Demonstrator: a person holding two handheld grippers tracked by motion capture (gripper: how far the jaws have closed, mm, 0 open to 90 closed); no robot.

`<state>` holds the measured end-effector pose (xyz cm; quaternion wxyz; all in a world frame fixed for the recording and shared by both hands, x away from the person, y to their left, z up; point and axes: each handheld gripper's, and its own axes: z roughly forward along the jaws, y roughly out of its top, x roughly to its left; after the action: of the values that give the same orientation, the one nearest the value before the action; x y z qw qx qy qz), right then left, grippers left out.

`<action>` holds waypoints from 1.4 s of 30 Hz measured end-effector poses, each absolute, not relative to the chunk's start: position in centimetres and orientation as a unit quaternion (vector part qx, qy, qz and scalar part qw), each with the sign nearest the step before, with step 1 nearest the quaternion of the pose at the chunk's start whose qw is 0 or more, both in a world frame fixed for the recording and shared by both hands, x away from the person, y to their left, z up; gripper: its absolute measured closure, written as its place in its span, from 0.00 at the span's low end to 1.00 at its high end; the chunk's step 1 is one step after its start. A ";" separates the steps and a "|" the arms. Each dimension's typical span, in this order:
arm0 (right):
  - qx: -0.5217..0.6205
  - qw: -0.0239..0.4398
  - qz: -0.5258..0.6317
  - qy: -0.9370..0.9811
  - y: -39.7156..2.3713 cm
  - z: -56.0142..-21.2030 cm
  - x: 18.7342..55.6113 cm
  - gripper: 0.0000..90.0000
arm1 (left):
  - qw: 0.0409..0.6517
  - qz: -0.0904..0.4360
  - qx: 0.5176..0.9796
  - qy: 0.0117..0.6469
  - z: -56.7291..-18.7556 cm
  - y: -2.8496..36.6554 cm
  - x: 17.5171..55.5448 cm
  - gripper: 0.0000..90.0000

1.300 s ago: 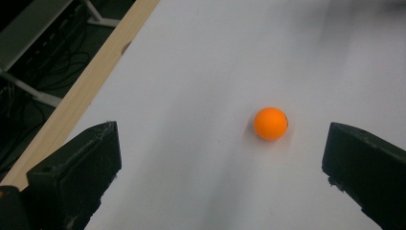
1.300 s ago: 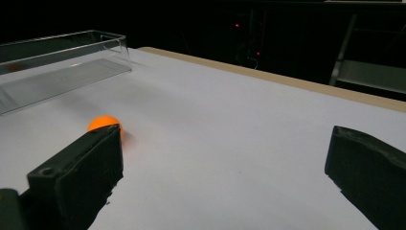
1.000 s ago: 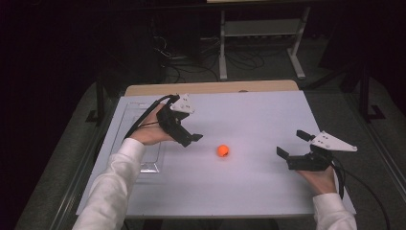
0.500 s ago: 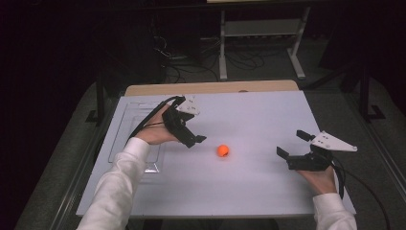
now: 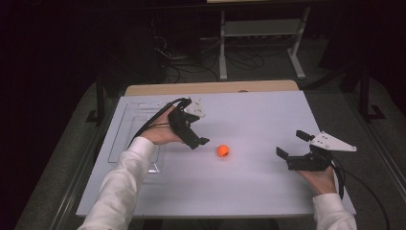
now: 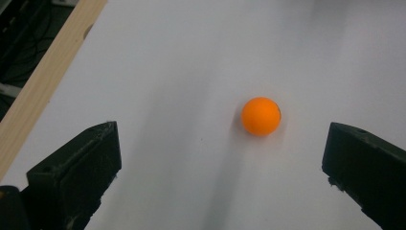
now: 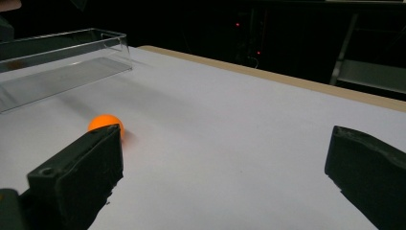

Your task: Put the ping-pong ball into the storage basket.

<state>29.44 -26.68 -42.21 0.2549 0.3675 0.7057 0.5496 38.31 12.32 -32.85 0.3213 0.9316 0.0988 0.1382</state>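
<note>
Both claws stood apart (left claw (image 5: 196, 130), right claw (image 5: 293, 145)); an orange ball (image 5: 222, 151) lay between them, nearer the left.

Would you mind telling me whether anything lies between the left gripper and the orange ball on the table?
Nothing visible does. The left gripper has its jaws wide apart, and bare white table runs from them to the orange ball, which sits alone ahead of the jaws.

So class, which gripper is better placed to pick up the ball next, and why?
Probably the left. The left gripper sits closer to the ball, open, and its own view shows the ball ahead between its jaws. The right gripper is open too but farther off, with the ball partly behind one jaw.
</note>
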 end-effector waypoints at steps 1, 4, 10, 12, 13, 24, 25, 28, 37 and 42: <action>0.368 0.254 0.550 0.706 -26.7 -42.2 29.4 0.00 | 0.321 0.137 0.932 0.098 -32.9 12.2 38.3 0.00; 0.368 0.255 0.550 0.705 -26.7 -42.2 29.4 0.00 | 0.317 0.133 0.934 0.095 -33.1 11.9 38.4 0.00; 0.367 0.254 0.550 0.706 -26.7 -42.2 29.4 0.00 | 0.312 0.125 0.937 0.092 -33.7 11.4 38.5 0.00; 0.367 0.254 0.550 0.706 -26.7 -42.2 29.4 0.00 | 0.310 0.123 0.938 0.091 -34.0 11.3 38.6 0.00; 0.367 0.254 0.549 0.706 -26.7 -42.2 29.4 0.00 | 0.309 0.123 0.939 0.091 -34.1 11.2 38.6 0.00; 0.365 0.254 0.548 0.709 -26.6 -42.3 29.5 0.00 | 0.294 0.113 0.945 0.088 -34.6 10.7 38.9 0.00; 0.365 0.254 0.547 0.709 -26.6 -42.3 29.5 0.00 | 0.292 0.113 0.946 0.087 -34.8 10.6 38.9 0.00; 0.365 0.254 0.547 0.709 -26.6 -42.3 29.5 0.00 | 0.290 0.112 0.947 0.085 -34.9 10.4 38.9 0.00; 0.367 0.254 0.549 0.707 -26.6 -42.2 29.4 0.00 | 0.275 0.106 0.952 0.079 -35.9 9.6 39.0 0.00; 0.366 0.254 0.548 0.708 -26.6 -42.2 29.4 0.00 | 0.269 0.103 0.955 0.070 -36.2 9.0 39.1 0.00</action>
<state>29.41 -26.60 -42.24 0.2537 0.3659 0.7082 0.5478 39.06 9.03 -36.17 0.2692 0.9551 0.0697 0.1026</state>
